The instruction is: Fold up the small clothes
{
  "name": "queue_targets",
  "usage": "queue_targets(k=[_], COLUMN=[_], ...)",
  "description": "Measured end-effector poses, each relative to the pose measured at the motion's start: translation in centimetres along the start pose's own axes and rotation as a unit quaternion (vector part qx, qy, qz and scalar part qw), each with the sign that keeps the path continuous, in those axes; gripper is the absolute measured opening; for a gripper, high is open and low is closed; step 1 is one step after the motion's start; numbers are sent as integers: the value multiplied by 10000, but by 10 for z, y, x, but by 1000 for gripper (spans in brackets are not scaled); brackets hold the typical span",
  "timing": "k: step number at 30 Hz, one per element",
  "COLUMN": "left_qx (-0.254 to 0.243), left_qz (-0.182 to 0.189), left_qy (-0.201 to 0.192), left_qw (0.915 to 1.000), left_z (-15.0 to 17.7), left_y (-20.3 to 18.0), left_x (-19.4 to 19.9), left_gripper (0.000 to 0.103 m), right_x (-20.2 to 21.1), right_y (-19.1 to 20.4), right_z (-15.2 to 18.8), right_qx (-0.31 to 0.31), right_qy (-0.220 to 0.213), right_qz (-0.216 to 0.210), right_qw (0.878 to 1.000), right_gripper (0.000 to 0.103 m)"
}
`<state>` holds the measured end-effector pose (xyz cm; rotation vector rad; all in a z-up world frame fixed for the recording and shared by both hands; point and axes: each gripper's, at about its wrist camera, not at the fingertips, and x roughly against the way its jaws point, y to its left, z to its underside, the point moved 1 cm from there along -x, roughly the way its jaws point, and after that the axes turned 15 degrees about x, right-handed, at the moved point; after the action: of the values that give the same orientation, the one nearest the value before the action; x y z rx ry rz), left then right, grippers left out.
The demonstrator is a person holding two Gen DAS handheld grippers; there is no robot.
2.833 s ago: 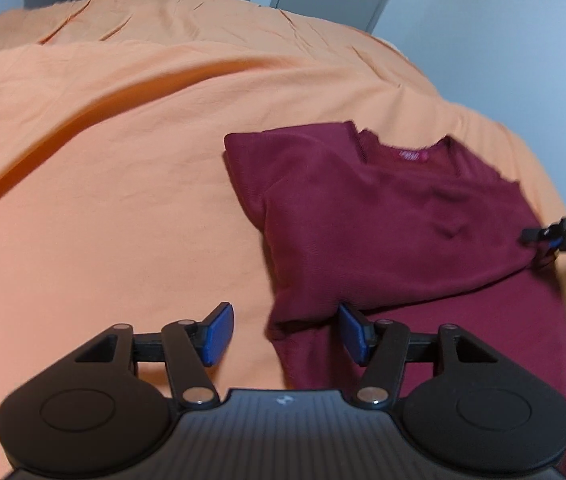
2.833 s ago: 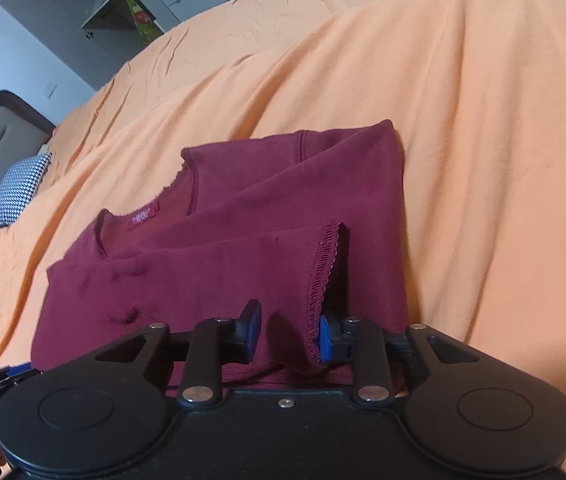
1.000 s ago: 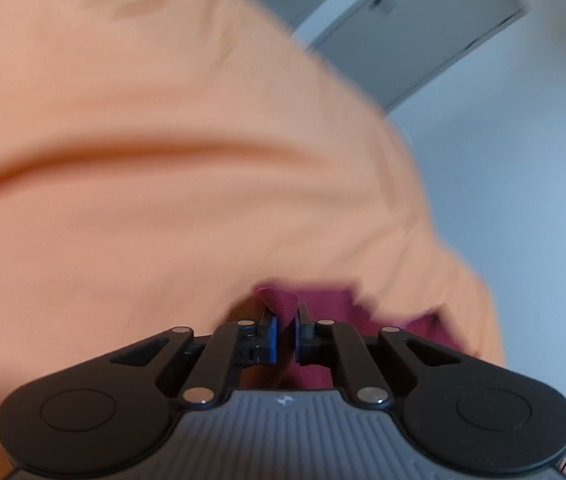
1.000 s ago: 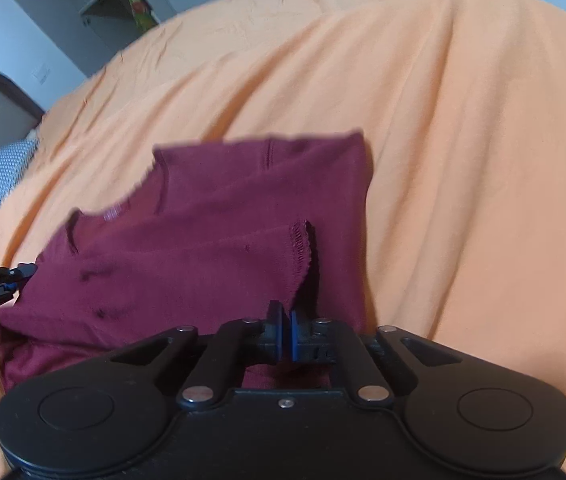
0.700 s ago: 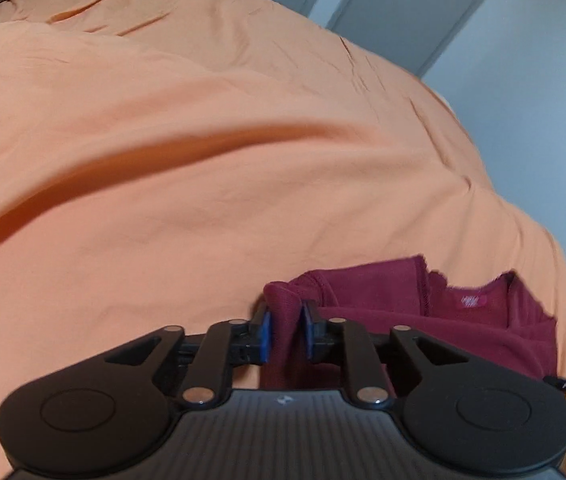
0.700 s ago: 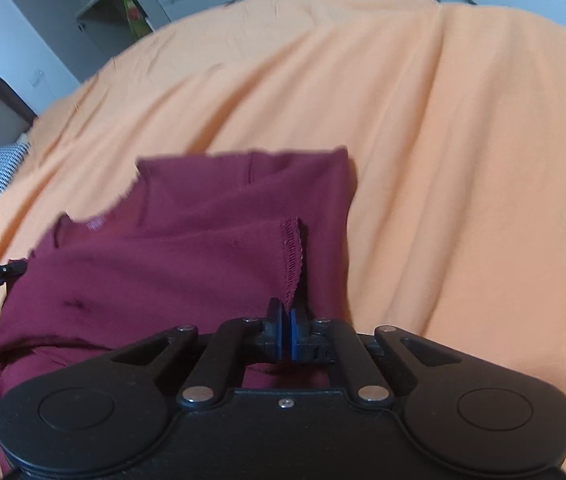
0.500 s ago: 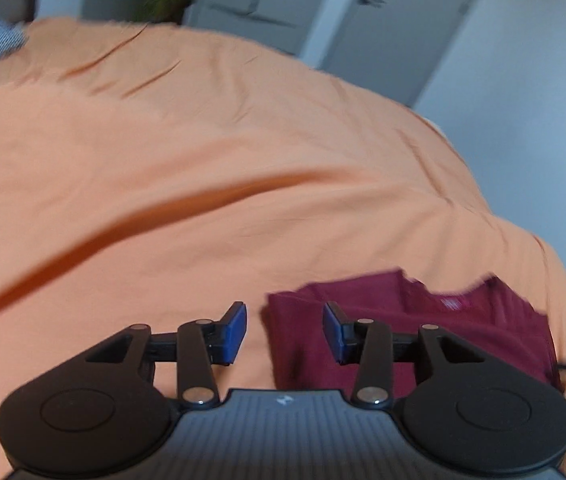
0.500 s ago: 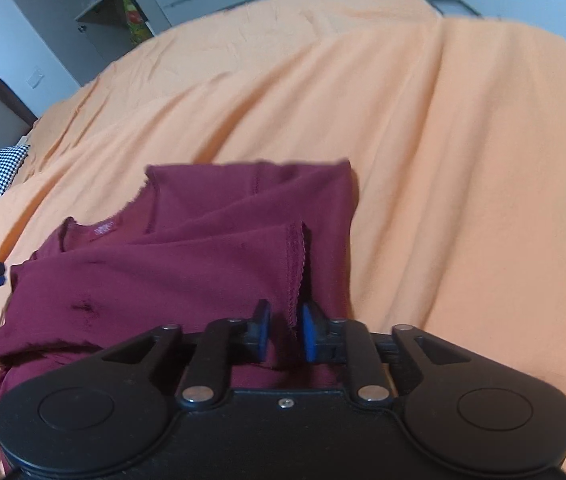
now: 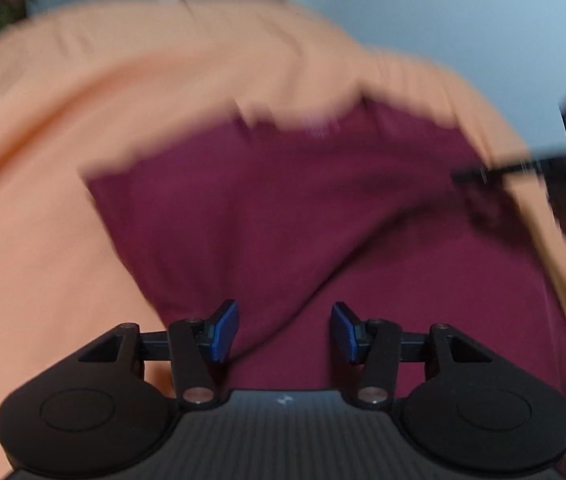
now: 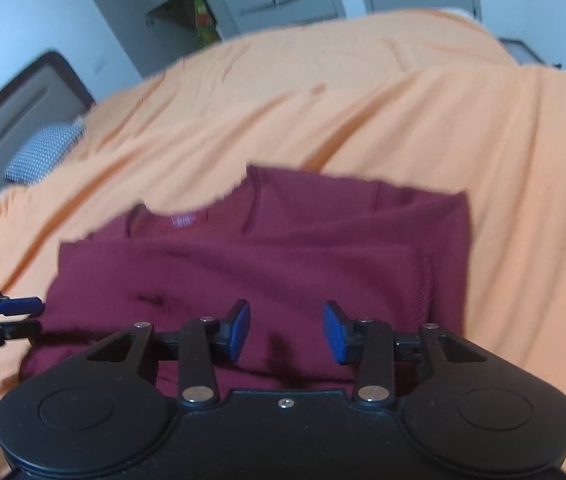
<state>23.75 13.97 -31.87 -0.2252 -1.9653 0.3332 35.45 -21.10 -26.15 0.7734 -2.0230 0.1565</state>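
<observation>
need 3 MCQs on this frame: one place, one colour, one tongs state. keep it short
1. Where does the garment lie?
A) on the orange bedspread
B) on a chair
C) on the floor

2. What colour is the garment?
A) navy
B) maroon
C) white

3. How are the tongs?
A) both shut on cloth
B) one shut
C) both open

Answers:
A: the sweater lies flat on the orange bedspread.
B: its knit is maroon throughout.
C: the left tongs and right tongs both show a wide gap between blue pads, with no cloth pinched.
</observation>
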Motion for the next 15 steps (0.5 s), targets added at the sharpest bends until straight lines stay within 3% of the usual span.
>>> queue_targets(k=[2,6,8,10,13,15], left_qx=[-505,104,355,579,572,599], left_qz=[-191,133,182,183,-122,-72], left_qy=[-134,-375,-730,-937,-618,-645], left_qw=[9984,9992,9965,9937,9964,9961], left_z=[18,21,15,11,11,22], left_y=[-7,3,7,10,9,7], left_x=[9,39,50,53,36,42], left_gripper=[55,57,72,84,77,77], right_x=[-11,11,27,37,29,27], right_y=[2,8,5,3,0,2], right_z=[8,21,25,26,26,26], right_qx=[145,524,388,194,-79,-193], right_qy=[534,645,391,133,176,244], right_qz=[-50,-123,-104,-118,-86,-129], right_qw=[9985,9965,9984,9997,9998,9994], right_gripper=[43,43,45,57,60,60])
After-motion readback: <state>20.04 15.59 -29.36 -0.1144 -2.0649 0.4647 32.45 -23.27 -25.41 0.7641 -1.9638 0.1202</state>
